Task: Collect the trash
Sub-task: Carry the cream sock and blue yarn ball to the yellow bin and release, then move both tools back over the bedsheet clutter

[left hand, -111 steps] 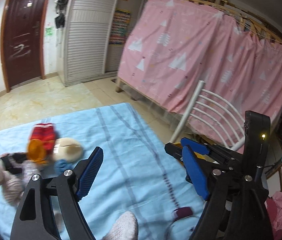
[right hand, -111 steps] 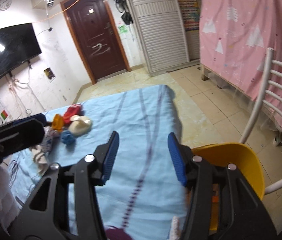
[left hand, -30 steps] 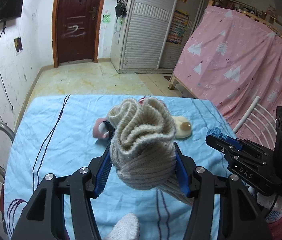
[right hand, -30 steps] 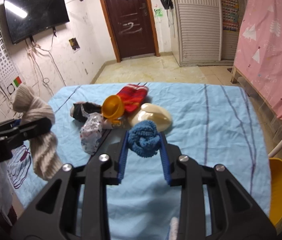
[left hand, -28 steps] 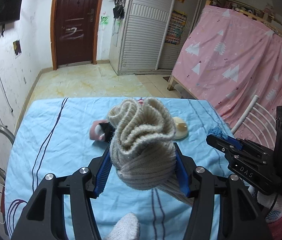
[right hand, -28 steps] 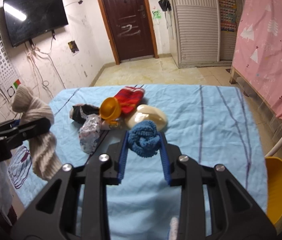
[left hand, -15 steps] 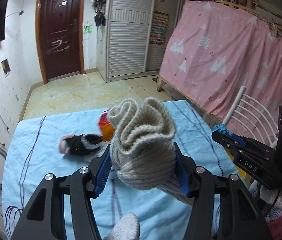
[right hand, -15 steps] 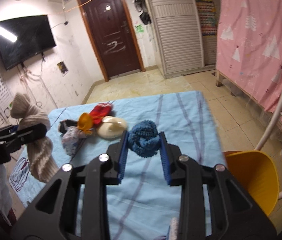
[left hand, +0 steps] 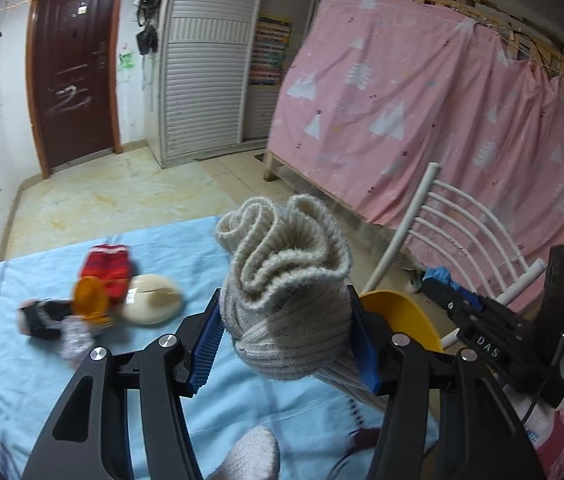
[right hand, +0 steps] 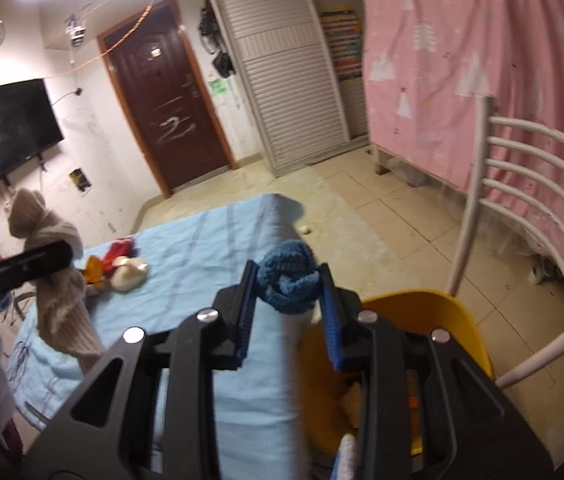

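Both grippers are loaded. The left gripper (left hand: 288, 334) has its blue pads clamped on a bundled cream knit sock (left hand: 286, 280), the ribbed roll bulging up above the fingers and a tail of it trailing down to the right behind the right finger. In the right wrist view that same cream sock (right hand: 56, 280) hangs from the left gripper at the far left, over the blue cloth.

The right gripper (right hand: 288, 300) pinches a balled-up blue knit piece (right hand: 288, 282) squarely between its pads, right at the fingertips. Below it and just to the right sits the yellow bin (right hand: 454, 320), beside the table's edge, with some bits already lying inside. In the left wrist view the bin (left hand: 398, 312) peeks out behind the left gripper's right finger.

On the light blue tablecloth (left hand: 22, 368), off to the left, the remaining pile: a red knit item (left hand: 106, 266), an orange piece (left hand: 90, 300), a cream rounded object (left hand: 152, 304) and a dark item (left hand: 42, 318), clustered close together. A white chair (right hand: 522, 184) stands beside the bin.
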The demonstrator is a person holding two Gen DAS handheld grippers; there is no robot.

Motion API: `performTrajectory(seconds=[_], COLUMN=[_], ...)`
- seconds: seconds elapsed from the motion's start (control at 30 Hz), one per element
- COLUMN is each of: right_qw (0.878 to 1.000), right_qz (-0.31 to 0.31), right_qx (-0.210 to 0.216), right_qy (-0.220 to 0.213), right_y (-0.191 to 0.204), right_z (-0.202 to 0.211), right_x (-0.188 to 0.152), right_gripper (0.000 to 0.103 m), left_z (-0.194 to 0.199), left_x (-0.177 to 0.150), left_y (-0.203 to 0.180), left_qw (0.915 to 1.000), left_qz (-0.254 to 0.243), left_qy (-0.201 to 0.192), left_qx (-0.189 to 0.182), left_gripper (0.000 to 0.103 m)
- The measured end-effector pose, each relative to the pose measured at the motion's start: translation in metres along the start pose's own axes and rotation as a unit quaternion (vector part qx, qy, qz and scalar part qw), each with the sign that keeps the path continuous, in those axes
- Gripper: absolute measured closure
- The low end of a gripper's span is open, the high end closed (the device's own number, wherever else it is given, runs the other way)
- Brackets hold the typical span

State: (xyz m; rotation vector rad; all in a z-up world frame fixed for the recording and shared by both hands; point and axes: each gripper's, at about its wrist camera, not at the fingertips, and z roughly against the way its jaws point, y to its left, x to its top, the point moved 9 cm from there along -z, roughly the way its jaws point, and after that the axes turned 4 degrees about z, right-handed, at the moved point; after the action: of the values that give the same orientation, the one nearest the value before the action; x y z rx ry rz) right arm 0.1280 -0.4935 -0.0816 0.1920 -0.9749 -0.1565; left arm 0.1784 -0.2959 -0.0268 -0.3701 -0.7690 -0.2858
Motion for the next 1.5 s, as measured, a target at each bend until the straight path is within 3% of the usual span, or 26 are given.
performTrajectory(seconds=[0.17, 0.47, 0.53, 0.6, 0.7, 0.8, 1.13, 1.5], right_qw=[1.0, 0.998, 0.997, 0.996, 0.996, 0.995, 0.997, 0.998], right_qz=[-0.019, -0.061, -0.07, -0.079, -0.084, -0.089, -0.075, -0.047], right_qx=[-0.013, -0.024, -0.027, -0.031, -0.034, -0.032, -0.024, -0.019], right_qy=[0.005, 0.011, 0.012, 0.011, 0.011, 0.013, 0.013, 0.021], right_y=[-0.035, -0.08, -0.087, -0.095, -0.102, -0.105, -0.086, -0.043], right_z=[-0.003, -0.014, -0.016, -0.017, -0.019, -0.02, -0.02, -0.02], right_x=[-0.006, -0.019, -0.021, -0.024, -0.027, -0.03, -0.028, -0.017], right_gripper=[0.074, 0.071, 0.058, 0.05, 0.047, 0.047, 0.042, 0.039], left_z=[-0.029, -0.078, -0.089, -0.097, -0.104, -0.105, -0.09, -0.059], left_x=[0.0, -0.006, -0.008, -0.01, -0.012, -0.013, -0.013, 0.002], left_y=[-0.032, -0.086, -0.098, -0.107, -0.116, -0.122, -0.108, -0.049], left_qw=[0.9997, 0.9987, 0.9982, 0.9979, 0.9974, 0.997, 0.998, 0.9998], left_qz=[0.001, -0.037, -0.046, -0.05, -0.06, -0.068, -0.051, -0.005], left_qy=[0.015, 0.034, 0.039, 0.041, 0.04, 0.037, 0.037, 0.017], left_qx=[-0.017, -0.01, -0.008, -0.007, -0.003, 0.001, -0.002, 0.001], left_gripper=[0.055, 0.055, 0.055, 0.051, 0.036, 0.034, 0.034, 0.034])
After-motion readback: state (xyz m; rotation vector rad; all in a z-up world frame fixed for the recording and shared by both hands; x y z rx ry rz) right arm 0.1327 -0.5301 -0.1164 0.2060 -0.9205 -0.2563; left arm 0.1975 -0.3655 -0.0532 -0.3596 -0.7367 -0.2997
